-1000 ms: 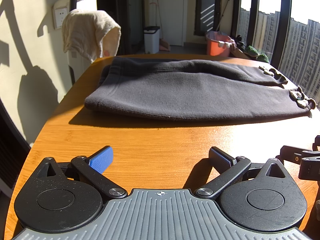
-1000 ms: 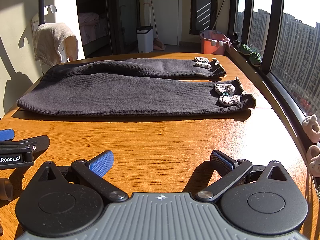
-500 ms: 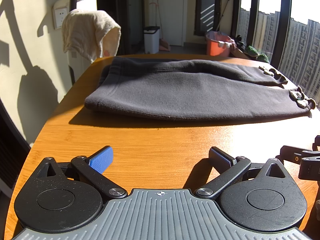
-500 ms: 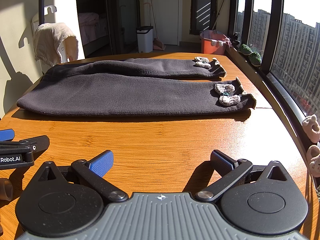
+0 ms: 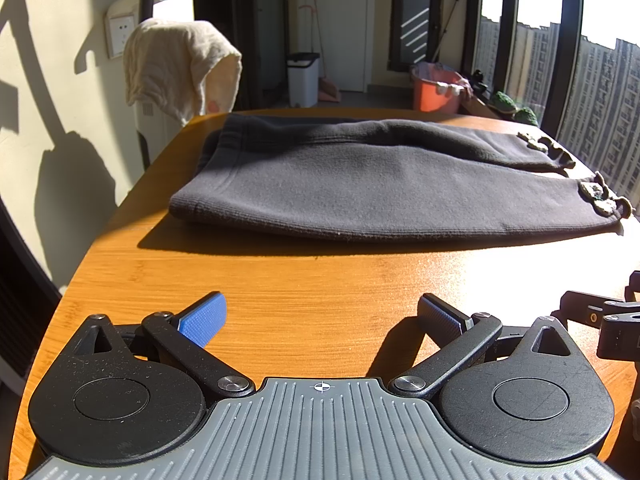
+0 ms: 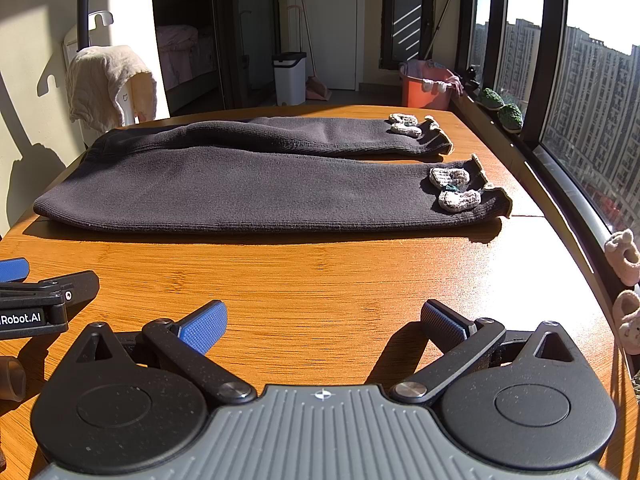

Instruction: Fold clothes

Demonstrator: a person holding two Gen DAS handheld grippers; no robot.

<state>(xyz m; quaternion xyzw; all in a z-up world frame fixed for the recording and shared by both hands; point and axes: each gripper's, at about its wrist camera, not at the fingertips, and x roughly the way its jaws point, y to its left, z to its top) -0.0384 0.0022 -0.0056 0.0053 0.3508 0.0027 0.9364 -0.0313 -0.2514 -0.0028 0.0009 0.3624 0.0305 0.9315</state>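
Nothing has moved over the past second: both grippers remain parked low over the wooden table (image 5: 320,280), jaws spread wide and holding nothing. Ahead of the left gripper (image 5: 322,316), well apart from its fingertips, dark grey knit trousers (image 5: 380,188) lie flat across the sunlit tabletop, waistband left of the jaws, cuffs to the right. The left view alone shows the wall socket (image 5: 120,34) beyond the cream towel (image 5: 180,64); the right view alone shows the bedroom (image 6: 180,52) through the doorway, both trouser legs in full, the crocheted trims (image 6: 454,188) on the nearer cuff, and pink plush toys (image 6: 624,256) right of the jaws by the window. The right gripper (image 6: 324,318) sits level, pointing at the trousers, with the left gripper's fingers (image 6: 76,286) just left of it.
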